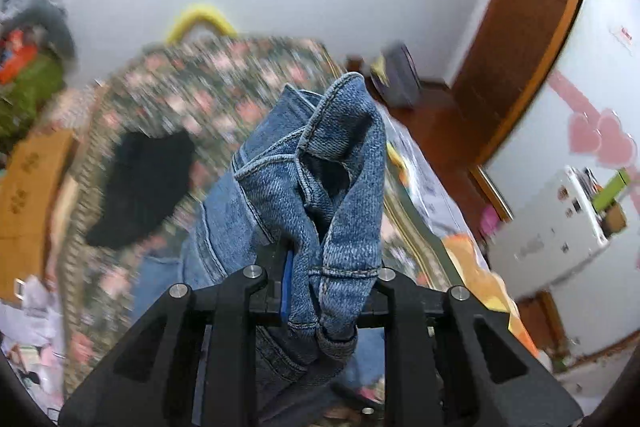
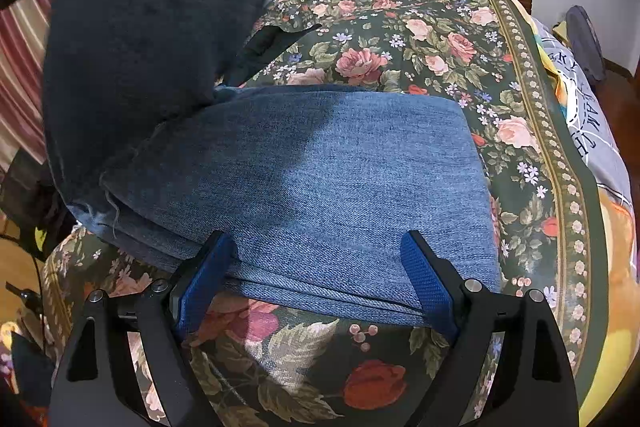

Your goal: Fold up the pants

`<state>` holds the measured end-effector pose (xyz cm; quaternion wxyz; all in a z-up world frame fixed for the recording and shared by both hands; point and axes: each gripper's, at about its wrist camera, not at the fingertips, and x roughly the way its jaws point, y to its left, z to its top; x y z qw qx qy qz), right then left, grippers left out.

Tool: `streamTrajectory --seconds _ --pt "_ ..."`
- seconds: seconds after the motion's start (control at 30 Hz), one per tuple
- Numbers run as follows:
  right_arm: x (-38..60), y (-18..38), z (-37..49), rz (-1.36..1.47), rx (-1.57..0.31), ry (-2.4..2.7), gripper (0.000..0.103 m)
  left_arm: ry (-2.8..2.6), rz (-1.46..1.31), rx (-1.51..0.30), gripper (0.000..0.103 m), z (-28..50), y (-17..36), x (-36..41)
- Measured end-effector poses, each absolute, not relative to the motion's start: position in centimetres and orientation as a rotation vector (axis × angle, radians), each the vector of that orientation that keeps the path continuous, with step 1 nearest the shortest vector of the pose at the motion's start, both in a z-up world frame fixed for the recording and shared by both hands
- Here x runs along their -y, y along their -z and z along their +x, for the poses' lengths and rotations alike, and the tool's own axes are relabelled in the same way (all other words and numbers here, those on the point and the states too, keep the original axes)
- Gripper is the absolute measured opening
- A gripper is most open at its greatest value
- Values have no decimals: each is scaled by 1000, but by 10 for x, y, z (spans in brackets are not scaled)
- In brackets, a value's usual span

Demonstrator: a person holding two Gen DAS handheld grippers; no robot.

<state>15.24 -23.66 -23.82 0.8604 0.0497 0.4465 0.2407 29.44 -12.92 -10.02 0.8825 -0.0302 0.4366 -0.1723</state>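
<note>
Pants (image 2: 320,179) lie part-folded on the floral bedspread (image 2: 420,27), we've got our left gripper (image 1: 296,267) clamped on a lifted denim end, right gripper (image 2: 316,283) jaws wide apart straddling the near edge; next, probably lay it across.

surface: floral bedspread (image 2: 420,39) | on it: folded jeans (image 2: 340,187), black garment (image 1: 140,187)

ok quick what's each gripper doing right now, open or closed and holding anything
Left gripper: closed on a bunched edge of the jeans, lifting it.
Right gripper: open, its fingers straddling the edge of the folded jeans on the floral bedspread, not gripping.
</note>
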Motion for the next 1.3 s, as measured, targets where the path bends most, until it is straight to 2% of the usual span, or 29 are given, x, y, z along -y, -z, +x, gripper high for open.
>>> streamTrajectory --seconds 0.17,0.3,0.33,0.37,0.43,0.47,0.67,0.83,1.0,1.3 --pt "248 233 146 119 -917 -500 83 414 -19 -1018 22 295 141 165" --pt "265 227 140 146 -907 -474 83 420 84 -1057 29 287 153 188" --pt "269 225 138 152 -905 -464 83 425 104 -1064 37 286 156 193" --pt "272 224 137 157 -904 -455 83 441 110 -1077 58 282 158 197" --pt "278 224 134 165 -905 -441 83 481 44 -1077 83 278 154 193" --pt "280 224 134 165 -907 -433 83 471 -2 -1053 88 275 149 188" --pt "284 228 130 168 -940 -426 83 370 -60 -1003 91 298 129 144" --pt "276 225 131 167 -940 -454 83 197 94 -965 91 332 139 99" --pt "257 224 134 131 -953 -499 83 111 225 -1060 91 373 180 60" --pt "237 225 144 70 -970 -483 87 68 245 -1245 92 399 265 1"
